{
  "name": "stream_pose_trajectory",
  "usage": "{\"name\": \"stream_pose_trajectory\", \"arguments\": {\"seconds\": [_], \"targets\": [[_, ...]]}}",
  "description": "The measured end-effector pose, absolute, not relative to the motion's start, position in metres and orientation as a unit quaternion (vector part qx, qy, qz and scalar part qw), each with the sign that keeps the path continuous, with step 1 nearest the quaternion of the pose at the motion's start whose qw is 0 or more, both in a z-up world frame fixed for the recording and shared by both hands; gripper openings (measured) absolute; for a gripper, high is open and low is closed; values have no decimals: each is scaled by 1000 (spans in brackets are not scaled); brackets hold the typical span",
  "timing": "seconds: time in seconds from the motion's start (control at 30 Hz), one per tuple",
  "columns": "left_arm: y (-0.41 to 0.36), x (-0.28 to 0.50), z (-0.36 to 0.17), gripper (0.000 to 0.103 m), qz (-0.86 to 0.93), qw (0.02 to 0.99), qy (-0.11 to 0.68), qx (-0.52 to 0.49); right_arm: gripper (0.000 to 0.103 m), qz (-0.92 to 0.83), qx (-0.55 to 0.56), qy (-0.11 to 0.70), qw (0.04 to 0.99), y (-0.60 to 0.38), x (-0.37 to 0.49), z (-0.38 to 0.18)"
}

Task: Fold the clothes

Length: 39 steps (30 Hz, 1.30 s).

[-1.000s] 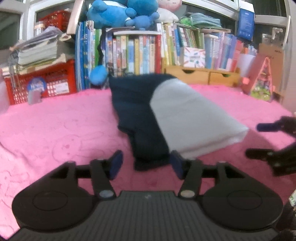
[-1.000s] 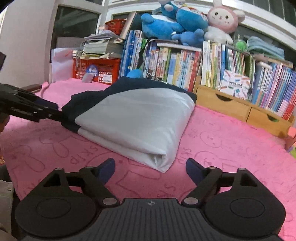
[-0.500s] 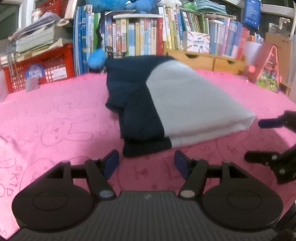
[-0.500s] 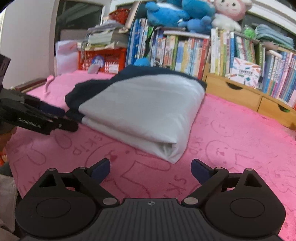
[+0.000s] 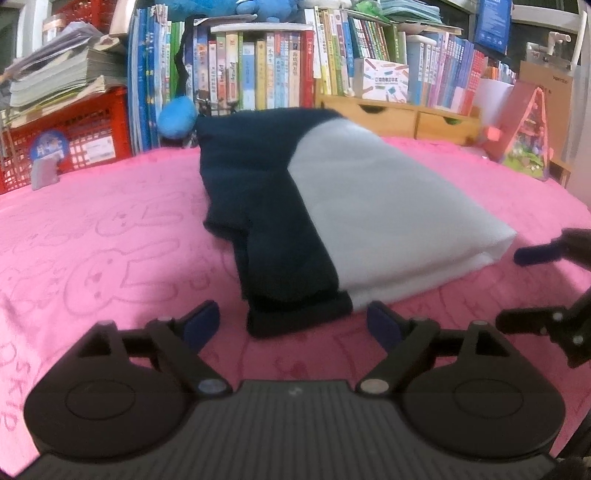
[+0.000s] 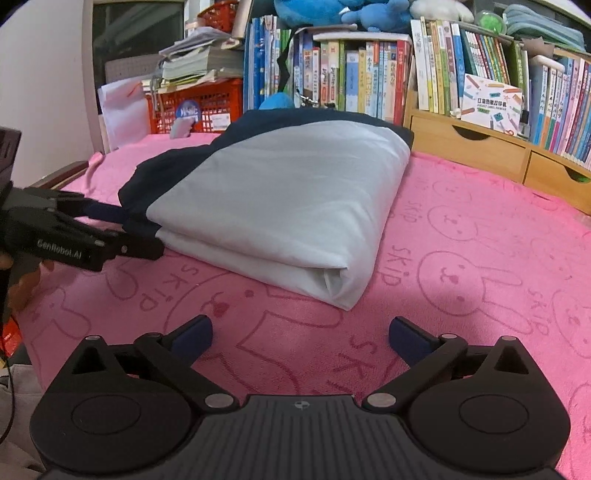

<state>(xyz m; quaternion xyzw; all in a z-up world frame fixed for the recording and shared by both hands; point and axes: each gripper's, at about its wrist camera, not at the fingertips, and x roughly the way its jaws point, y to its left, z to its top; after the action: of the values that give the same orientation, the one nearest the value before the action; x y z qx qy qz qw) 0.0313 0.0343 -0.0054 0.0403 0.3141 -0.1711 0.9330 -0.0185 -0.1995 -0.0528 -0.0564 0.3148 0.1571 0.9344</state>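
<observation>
**Folded garment down, both tongs letting go**

Your folded garment (image 5: 373, 206) lies flat on the pink rabbit-print towel (image 5: 110, 236) that covers the counter. Grey-white panel faces up; navy part runs along its left side in the left wrist view, with a navy cuff end nearest your left tongs (image 5: 293, 323).

Left tongs: jaws opening, blue pads well spread. The navy end sits just ahead of the gap, between the two fingertips in line but not touched by either. Nothing gripped.

Right tongs (image 6: 301, 334): jaws opening, at their widest. Only bare towel between the pads. The folded grey corner sits just ahead, apart from both fingertips. Nothing gripped.

From the right wrist view, your left tongs reach in from the left edge, tips close beside the navy edge of the bundle; contact there cannot be told. A bit of your hand (image 6: 26, 280) shows beneath that tool.

Behind the counter: a row of upright books (image 6: 354, 74), a red crate (image 5: 70, 136) with stacked papers on top, a wooden drawer unit (image 6: 480, 147), blue plush toys (image 6: 325, 11) above the books.
</observation>
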Motion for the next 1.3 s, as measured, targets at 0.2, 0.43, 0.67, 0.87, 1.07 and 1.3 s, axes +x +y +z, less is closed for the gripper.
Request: {"name": "stream_pose_trajectory", "arguments": {"seconds": [0.2,0.43,0.67,0.87,1.07,1.3], "targets": [[39,39,0,96,-205,929,301,64,103,159,-127,297,933,-199,-6,-48],[35,42,-12,103,-215,920,321,69,103,185,-66,333,922,-212,11,-47],[36,46,-11,103,-220,917,325,69,103,204,-81,330,918,-211,19,-47],[35,50,-12,103,-219,917,325,70,103,206,-78,331,918,-212,20,-47],[35,50,-12,103,-220,917,325,70,103,205,-77,332,918,-212,21,-47],[34,50,-12,103,-220,917,325,70,103,205,-77,332,918,-212,21,-47]]}}
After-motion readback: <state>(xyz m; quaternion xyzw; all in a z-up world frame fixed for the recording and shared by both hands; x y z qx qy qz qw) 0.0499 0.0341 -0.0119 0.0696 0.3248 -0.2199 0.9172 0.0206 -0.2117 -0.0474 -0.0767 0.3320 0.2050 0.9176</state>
